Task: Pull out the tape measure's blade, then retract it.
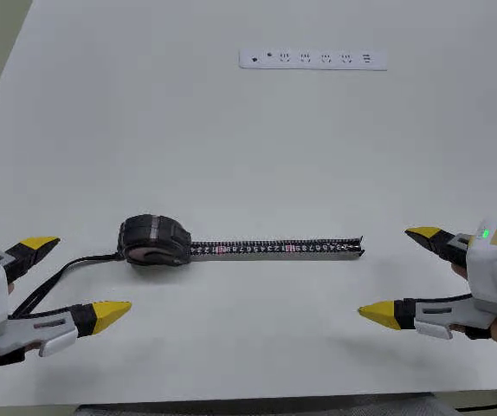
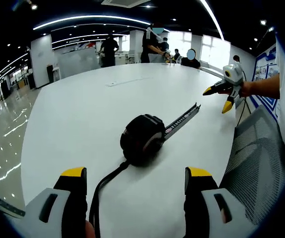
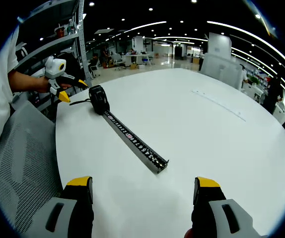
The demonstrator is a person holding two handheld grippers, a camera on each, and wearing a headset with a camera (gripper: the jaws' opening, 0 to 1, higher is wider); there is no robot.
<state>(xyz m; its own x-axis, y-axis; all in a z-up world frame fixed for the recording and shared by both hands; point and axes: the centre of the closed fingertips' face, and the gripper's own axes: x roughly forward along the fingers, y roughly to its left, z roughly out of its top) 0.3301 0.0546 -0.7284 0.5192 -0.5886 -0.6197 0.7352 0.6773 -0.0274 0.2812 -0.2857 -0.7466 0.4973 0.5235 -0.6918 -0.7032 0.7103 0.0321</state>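
A black tape measure case (image 1: 152, 240) lies on the white table (image 1: 257, 156), its blade (image 1: 274, 249) drawn out to the right and lying flat; the blade's end hook (image 1: 360, 245) rests on the table. A black wrist strap (image 1: 54, 282) trails left from the case. My left gripper (image 1: 71, 277) is open, left of the case, fingers either side of the strap. In the left gripper view the case (image 2: 142, 139) sits ahead between my fingertips (image 2: 74, 173). My right gripper (image 1: 404, 273) is open, right of the hook, touching nothing. The right gripper view shows the blade (image 3: 132, 141) ending ahead of the gripper (image 3: 145, 182).
A white power strip (image 1: 313, 59) lies at the far side of the table. A mesh chair back (image 2: 261, 163) stands by the table's near edge. People stand in the room beyond the table.
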